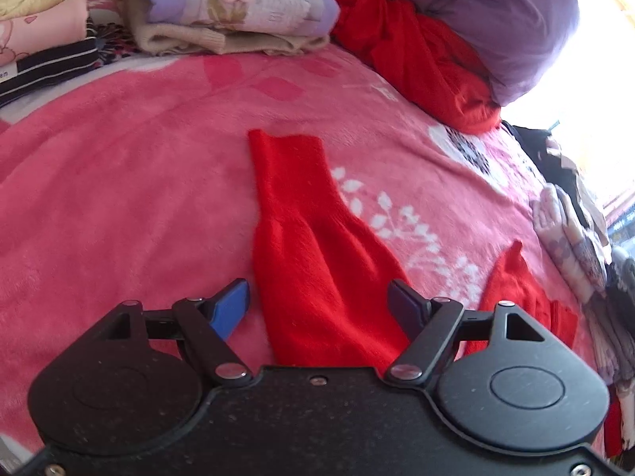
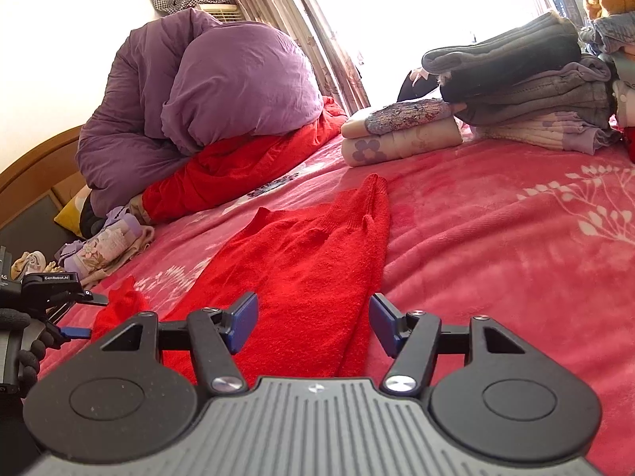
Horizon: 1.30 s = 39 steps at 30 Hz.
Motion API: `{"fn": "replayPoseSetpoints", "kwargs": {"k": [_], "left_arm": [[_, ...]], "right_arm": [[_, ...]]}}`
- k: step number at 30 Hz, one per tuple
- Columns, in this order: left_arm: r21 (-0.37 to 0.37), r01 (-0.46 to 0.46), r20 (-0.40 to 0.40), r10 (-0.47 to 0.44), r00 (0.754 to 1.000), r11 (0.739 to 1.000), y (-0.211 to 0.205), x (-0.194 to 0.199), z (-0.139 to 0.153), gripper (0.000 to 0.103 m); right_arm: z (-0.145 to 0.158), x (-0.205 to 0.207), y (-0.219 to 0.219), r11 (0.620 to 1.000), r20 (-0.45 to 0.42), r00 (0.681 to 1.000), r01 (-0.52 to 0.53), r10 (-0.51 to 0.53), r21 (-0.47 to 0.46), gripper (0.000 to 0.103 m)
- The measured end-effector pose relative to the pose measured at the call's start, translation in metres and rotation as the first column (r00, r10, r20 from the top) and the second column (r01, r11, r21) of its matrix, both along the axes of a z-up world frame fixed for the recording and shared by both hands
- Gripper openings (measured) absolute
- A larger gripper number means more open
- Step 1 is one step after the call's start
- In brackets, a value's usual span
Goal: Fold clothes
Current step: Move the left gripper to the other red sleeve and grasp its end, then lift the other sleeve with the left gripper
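On bed, pink blanket: left gripper with jaws apart, straddling sleeve of red sweater, clamping nothing. Centre: sweater body spread flat. Right gripper likewise parted over its lower edge. Far right: folded clothes stack.

- Left wrist view: taken low over the pink blanket, facing folded piles at 12 o'clock.
- Right wrist view: taken lower, toward the window.
- Shared: red sweater, purple duvet.
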<state>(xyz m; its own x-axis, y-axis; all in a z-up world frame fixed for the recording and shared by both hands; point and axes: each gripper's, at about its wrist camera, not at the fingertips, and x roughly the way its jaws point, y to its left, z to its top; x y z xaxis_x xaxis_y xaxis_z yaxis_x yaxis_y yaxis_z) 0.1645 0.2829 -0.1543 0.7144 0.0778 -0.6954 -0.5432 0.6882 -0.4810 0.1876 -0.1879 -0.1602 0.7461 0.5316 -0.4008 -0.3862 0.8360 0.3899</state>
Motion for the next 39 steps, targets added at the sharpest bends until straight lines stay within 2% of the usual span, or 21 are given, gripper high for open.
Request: {"fn": "replayPoseSetpoints", "kwargs": {"k": [7,10,13,14,15,16,18,22,25,27,29,34,39], "left_arm": [[-0.018,-0.062,0.045,0.063,0.997,0.998,0.031,0.006,-0.012,0.073],[-0.050,-0.069,0.087,0.073,0.993,0.996,0.042,0.010,-0.018,0.068],[-0.056,-0.066,0.106,0.072,0.992,0.996,0.048,0.016,-0.022,0.042],[-0.060,-0.063,0.101,0.069,0.993,0.996,0.049,0.018,-0.022,0.021],[-0.066,-0.049,0.100,0.056,0.993,0.997,0.049,0.019,-0.021,0.007],[-0.057,-0.039,0.109,0.045,0.993,0.998,0.047,0.020,-0.017,0.004],[-0.031,-0.019,0.129,0.023,0.991,0.999,0.042,0.020,-0.007,0.003],[0.080,0.065,0.182,-0.079,0.980,0.995,-0.002,0.023,0.033,0.002],[0.167,0.126,0.214,-0.160,0.964,0.978,-0.036,0.025,0.062,0.002],[0.226,0.163,0.230,-0.215,0.949,0.961,-0.059,0.027,0.082,0.002],[0.284,0.197,0.244,-0.270,0.932,0.938,-0.081,0.029,0.102,0.002],[0.387,0.264,0.236,-0.372,0.898,0.883,-0.152,0.034,0.126,0.002],[0.443,0.337,0.222,-0.466,0.857,0.831,-0.219,0.045,0.138,0.002]], "right_arm": [[-0.003,0.002,0.002,1.000,-0.006,1.000,-0.003,0.003,-0.012,0.062],[-0.005,0.004,0.002,1.000,-0.012,1.000,-0.001,0.001,-0.017,0.062],[-0.005,0.004,0.003,1.000,-0.016,1.000,-0.001,0.001,-0.019,0.062],[-0.006,0.004,0.003,1.000,-0.017,1.000,-0.001,0.001,-0.019,0.062],[-0.006,0.004,0.003,1.000,-0.016,1.000,-0.002,0.001,-0.019,0.062],[-0.006,0.004,0.004,1.000,-0.016,1.000,-0.002,0.002,-0.019,0.062],[-0.005,0.004,0.004,1.000,-0.014,1.000,-0.006,0.006,-0.017,0.062],[-0.002,0.002,0.000,1.000,-0.006,1.000,-0.014,0.014,0.006,0.061],[0.000,0.001,-0.006,0.998,-0.015,0.999,-0.032,0.032,0.057,0.053],[0.001,0.001,-0.010,0.994,-0.023,0.999,-0.044,0.046,0.096,0.043],[0.002,0.001,-0.017,0.989,-0.032,0.998,-0.047,0.052,0.141,0.040],[0.003,0.000,-0.038,0.971,-0.056,0.998,-0.013,0.028,0.239,0.040],[-0.002,0.001,-0.064,0.937,-0.100,0.995,0.044,-0.009,0.348,0.040]]}}
